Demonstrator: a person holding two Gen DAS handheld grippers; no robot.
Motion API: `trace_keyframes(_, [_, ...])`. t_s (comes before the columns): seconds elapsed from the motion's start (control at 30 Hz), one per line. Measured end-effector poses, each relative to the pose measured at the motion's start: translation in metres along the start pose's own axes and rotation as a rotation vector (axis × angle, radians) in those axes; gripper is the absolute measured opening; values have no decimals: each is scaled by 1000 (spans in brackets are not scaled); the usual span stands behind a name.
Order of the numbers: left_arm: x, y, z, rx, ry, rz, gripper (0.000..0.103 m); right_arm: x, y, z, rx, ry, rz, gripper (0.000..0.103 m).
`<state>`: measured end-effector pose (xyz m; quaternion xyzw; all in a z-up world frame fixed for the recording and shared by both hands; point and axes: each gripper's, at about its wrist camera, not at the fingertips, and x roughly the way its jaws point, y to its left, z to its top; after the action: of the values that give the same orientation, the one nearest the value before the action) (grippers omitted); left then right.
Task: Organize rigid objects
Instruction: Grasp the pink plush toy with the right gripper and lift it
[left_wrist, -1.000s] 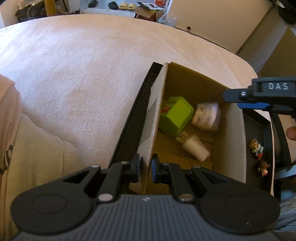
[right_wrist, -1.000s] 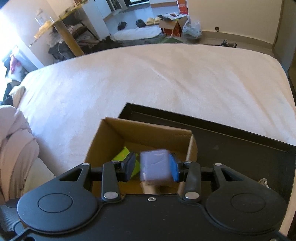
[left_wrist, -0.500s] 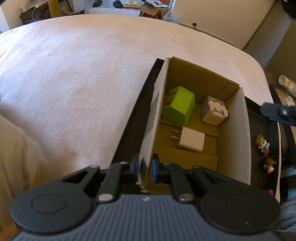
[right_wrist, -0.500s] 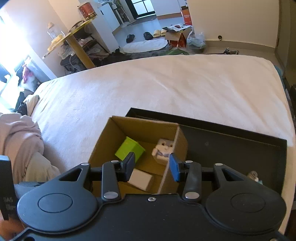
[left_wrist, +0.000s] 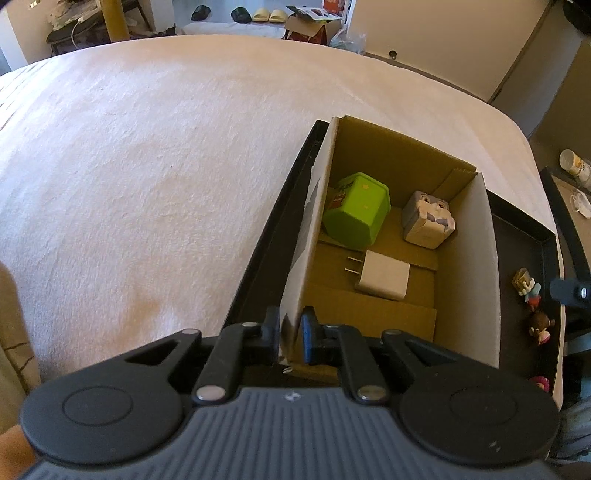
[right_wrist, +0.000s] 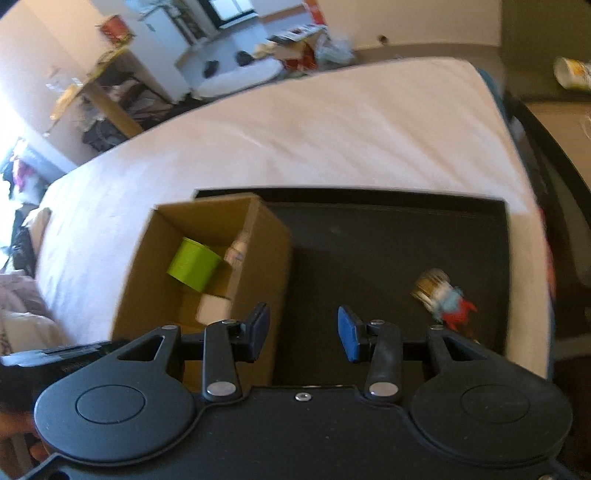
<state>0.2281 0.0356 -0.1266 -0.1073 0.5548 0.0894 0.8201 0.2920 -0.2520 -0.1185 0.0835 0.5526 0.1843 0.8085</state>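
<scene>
From the left wrist view, the left gripper (left_wrist: 290, 334) was clamped on the near wall of the cardboard box (left_wrist: 466, 258), one pad outside and one inside. Only this view looked straight into the box: a green container (left_wrist: 356, 216) lay on its side against the left wall, a grey-white cube toy (left_wrist: 427, 219) sat to its right near the far corner, and a white plug adapter (left_wrist: 384, 276) lay on the box floor nearer the gripper, its prongs pointing left. To the right of the box, on the black tray (left_wrist: 517, 254), stood small figurines (left_wrist: 528, 286), and a tip of the other gripper showed at the right edge. A second before, the cube toy was a falling blur in the box and the adapter was tipped; both had since settled, while the grip on the wall stayed as it was. From the right wrist view, motion-blurred, the right gripper (right_wrist: 303, 332) had its fingers apart with nothing between them, over the tray just right of the box. A second before it had held the cube toy above the box; it had since let it go and swung right. This view alone showed the tray's wide bare floor and one figurine (right_wrist: 443, 299) lying well right of the box, beyond the right finger. The green container showed inside; the adapter was only a pale smear.
</scene>
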Motion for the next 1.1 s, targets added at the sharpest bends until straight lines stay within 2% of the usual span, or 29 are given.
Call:
trace_keyframes(0.43, [-1, 0, -2, 6, -7, -4, 10, -3, -63, -48, 136, 135, -118, 44])
trace_keyframes(0.83, [0, 1, -2, 4, -7, -8, 10, 1, -78, -75, 227, 219, -136, 44])
trace_keyframes(1.1, [0, 0, -2, 6, -6, -8, 10, 17, -85, -92, 240, 287, -177, 43])
